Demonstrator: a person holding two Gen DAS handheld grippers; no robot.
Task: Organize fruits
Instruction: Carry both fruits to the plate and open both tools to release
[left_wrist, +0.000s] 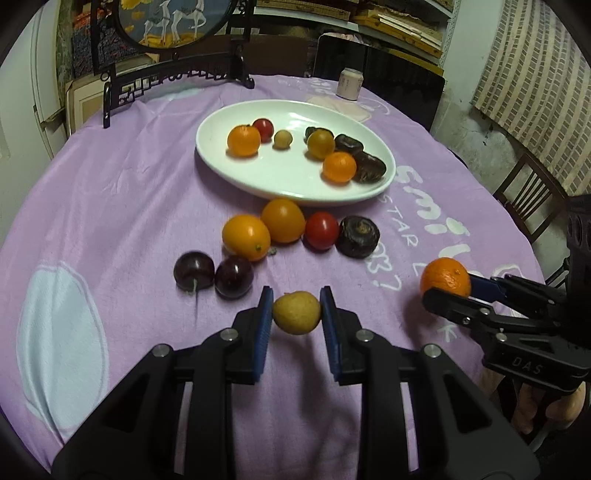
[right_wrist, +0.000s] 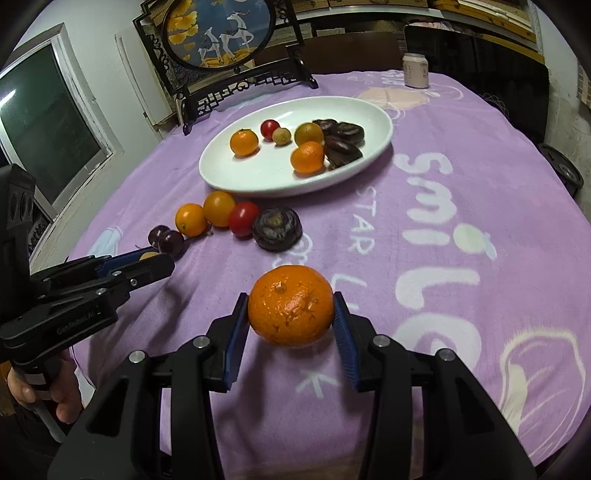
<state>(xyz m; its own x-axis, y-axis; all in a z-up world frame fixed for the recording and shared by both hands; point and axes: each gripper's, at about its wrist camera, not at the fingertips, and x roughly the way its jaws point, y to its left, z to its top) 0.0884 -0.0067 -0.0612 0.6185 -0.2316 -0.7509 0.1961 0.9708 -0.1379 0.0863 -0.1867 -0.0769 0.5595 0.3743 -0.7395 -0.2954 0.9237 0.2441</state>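
Two hand-held grippers each carry a fruit above the near edge of a table draped in a purple cloth (left_wrist: 110, 192), with a white plate (left_wrist: 236, 173) waiting toward the far edge. The left gripper (left_wrist: 296, 312) has its jaws closed to the width of a small yellow-green fruit (left_wrist: 296, 313), pinched between the blue pads. The right gripper (right_wrist: 291, 314) stands wider, its jaws clamped on either side of a mandarin (right_wrist: 291, 306). Both fruits appear lifted clear of the cloth. The plate lies straight ahead of both pairs of jaws, already holding several fruits. Between jaws and plate sits a loose row still on the cloth: two dark plums (left_wrist: 214, 275), two orange fruits (left_wrist: 264, 229), a red tomato (left_wrist: 321, 230) and a dark wrinkled fruit (left_wrist: 359, 236). The left gripper looks marginally nearer that row; either carry must likely pass over it to reach the plate.
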